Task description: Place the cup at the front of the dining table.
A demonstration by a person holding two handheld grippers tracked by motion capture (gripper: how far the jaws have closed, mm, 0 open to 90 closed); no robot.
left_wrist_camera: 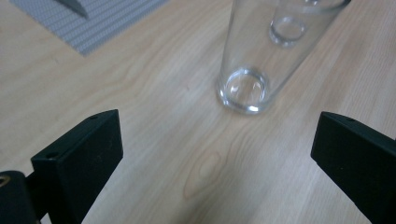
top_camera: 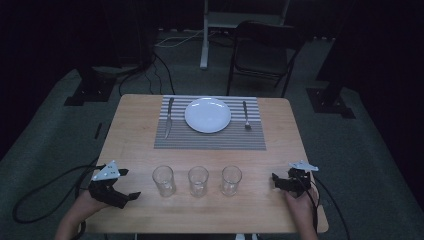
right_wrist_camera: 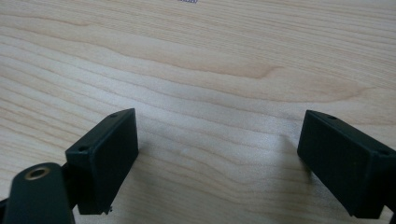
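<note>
Three clear empty glasses stand in a row near the table's front: left (top_camera: 163,181), middle (top_camera: 198,181), right (top_camera: 231,180). My left gripper (top_camera: 128,184) rests left of the row, open and pointing at the left glass. In the left gripper view that glass (left_wrist_camera: 252,70) stands just beyond the wide-apart jaws of the gripper (left_wrist_camera: 217,154), with a second glass (left_wrist_camera: 289,28) behind it. My right gripper (top_camera: 275,181) sits right of the row, open. Its own view has the gripper (right_wrist_camera: 217,154) over bare wood, nothing between the jaws.
A striped grey placemat (top_camera: 210,139) lies at the table's far side with a white plate (top_camera: 208,115), a knife (top_camera: 169,117) on its left and a fork (top_camera: 246,116) on its right. A chair (top_camera: 265,50) stands beyond the table. Cables trail from both grippers.
</note>
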